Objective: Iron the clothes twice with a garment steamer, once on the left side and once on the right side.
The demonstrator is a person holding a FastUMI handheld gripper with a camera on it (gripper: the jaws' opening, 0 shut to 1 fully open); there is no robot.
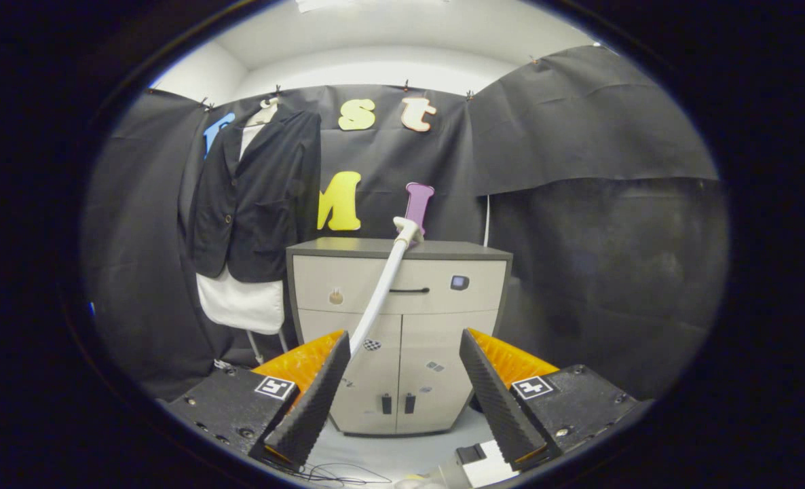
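the gripper [402,387] has its fingers wide apart and holding nothing. the garment steamer [413,219] rests on the far cabinet [402,339], hose trailing nearer, ready to grab. the jacket [256,197] hangs far left for steaming.

The gripper [402,387] sits low in the frame, seen from behind along its two fingers, which rise from the lower left and lower right and lean slightly toward one another at their tips. The fingers [314,401] stand wide apart with an open gap between them and press on nothing. Each finger tapers to a point and shows a ribbed inner face. Behind each one lies a flat block of the gripper body, bearing a small square marker.
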